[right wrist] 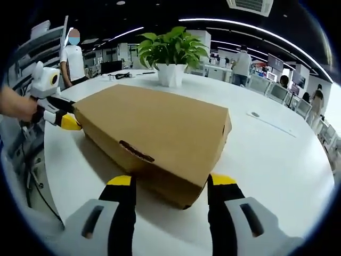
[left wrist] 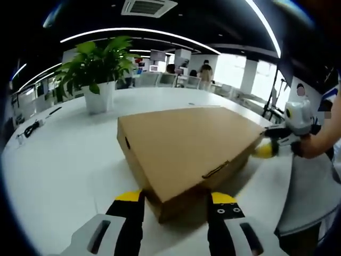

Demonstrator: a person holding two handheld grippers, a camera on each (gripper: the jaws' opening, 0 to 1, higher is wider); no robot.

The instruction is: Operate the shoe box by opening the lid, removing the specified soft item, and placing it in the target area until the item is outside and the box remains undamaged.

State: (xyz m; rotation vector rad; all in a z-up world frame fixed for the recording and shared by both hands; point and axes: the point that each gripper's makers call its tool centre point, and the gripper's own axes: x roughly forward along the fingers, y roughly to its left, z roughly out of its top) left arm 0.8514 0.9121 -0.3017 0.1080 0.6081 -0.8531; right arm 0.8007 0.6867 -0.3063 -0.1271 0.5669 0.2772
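A closed brown cardboard shoe box (left wrist: pixel 186 144) lies flat on the white table (left wrist: pixel 64 165). Its lid is down, so whatever is inside is hidden. My left gripper (left wrist: pixel 177 198) is open, its yellow-tipped jaws straddling the box's near corner. At the opposite end, my right gripper (left wrist: pixel 269 146) has its yellow tips against the box. In the right gripper view the same box (right wrist: pixel 160 125) has a dark tab slot on its side. There my right gripper (right wrist: pixel 171 181) stands open around the near corner, and my left gripper (right wrist: pixel 64 120) touches the far left end.
A leafy plant in a white pot (left wrist: pixel 98 93) (right wrist: pixel 170 72) stands on the table behind the box. Black cables (left wrist: pixel 32 128) lie near the table's left edge. People and desks fill the office background. A person (right wrist: pixel 72 58) stands at the far left.
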